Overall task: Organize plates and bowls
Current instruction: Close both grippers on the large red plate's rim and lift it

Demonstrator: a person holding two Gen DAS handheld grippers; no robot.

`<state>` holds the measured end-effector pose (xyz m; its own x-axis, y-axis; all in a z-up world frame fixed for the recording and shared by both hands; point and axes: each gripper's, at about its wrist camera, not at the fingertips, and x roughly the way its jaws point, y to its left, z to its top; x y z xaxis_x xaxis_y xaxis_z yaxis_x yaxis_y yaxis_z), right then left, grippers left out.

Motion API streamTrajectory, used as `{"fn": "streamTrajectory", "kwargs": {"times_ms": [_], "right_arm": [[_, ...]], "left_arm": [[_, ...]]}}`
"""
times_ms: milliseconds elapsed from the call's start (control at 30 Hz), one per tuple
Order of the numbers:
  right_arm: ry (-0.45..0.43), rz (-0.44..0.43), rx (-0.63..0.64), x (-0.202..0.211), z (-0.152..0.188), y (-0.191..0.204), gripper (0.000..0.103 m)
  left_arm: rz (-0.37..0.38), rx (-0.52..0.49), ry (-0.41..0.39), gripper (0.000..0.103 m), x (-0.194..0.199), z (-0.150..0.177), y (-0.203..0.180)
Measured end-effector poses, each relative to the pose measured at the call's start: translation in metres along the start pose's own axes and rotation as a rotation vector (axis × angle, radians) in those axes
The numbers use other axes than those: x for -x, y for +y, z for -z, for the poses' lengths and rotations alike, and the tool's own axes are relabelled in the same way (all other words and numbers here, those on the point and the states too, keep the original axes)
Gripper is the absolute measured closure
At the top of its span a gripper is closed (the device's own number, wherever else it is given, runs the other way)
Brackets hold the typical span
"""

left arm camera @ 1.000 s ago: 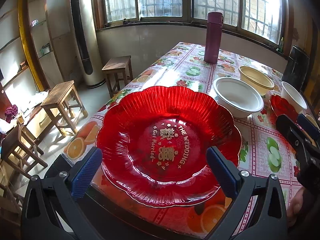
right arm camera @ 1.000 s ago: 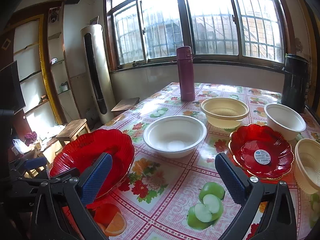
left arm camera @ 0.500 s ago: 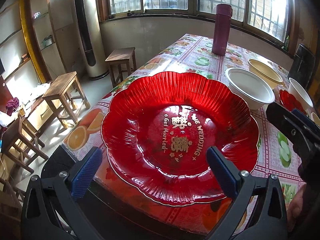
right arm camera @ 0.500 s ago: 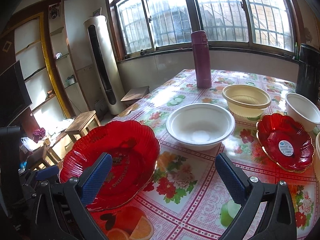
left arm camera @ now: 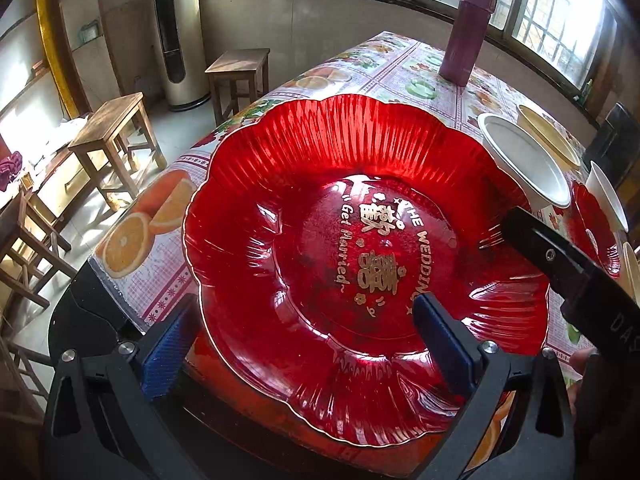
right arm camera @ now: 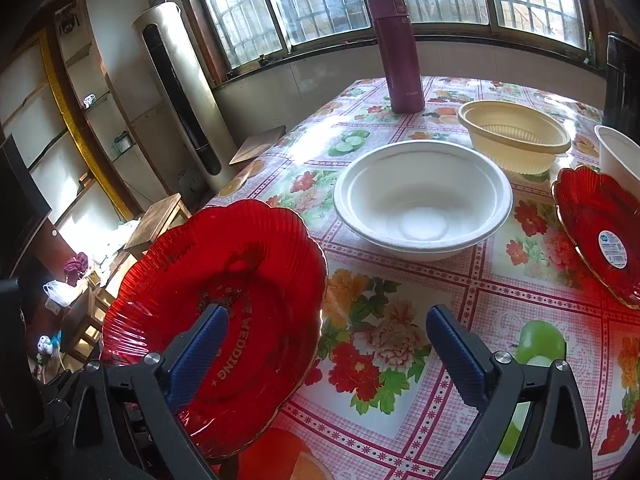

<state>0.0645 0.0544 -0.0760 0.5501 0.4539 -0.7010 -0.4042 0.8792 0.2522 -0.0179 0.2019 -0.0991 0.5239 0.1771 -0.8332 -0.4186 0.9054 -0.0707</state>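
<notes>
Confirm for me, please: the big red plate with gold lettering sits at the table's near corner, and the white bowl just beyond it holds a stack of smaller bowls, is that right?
Not quite. The white bowl is empty, as the right wrist view shows. The rest stands: the big red plate with gold lettering sits at the near corner of the table, with the bowl just beyond it.

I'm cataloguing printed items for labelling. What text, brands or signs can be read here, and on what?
"THE WEDDING" and "Get Married", in gold on the large red plate, around gold Chinese characters.
"DAS", cut off, on the right gripper body.
Sticker on the small red plate: too small.
Mark on the purple flask: blurred.
</notes>
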Motion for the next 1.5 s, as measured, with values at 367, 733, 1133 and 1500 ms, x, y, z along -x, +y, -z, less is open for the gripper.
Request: {"fn": "streamTrajectory", "kwargs": {"times_ms": [367,733,1133,1500], "right_arm": [[0.074,-0.054,-0.012,-0.018,0.004,-0.003,0.082],[0.07,-0.046,-0.019,-0.007,0.008,-0.009,0.092],[0.06,-0.033,-0.102,0.039,0.039,-0.051,0.09],[0.065,-0.072,-0.133,0.063,0.058,-0.063,0.089]], "left_arm": [[-0.01,-0.065,0.012,0.015,-0.003,0.001,-0.01],[0.013,-0.069,-0.012,0.047,0.002,0.0,-0.01],[0.091,-0.122,0.0,0.073,0.017,0.023,-0.035],[0.082,-0.166,-0.007,0.076,0.041,0.046,-0.041]]}}
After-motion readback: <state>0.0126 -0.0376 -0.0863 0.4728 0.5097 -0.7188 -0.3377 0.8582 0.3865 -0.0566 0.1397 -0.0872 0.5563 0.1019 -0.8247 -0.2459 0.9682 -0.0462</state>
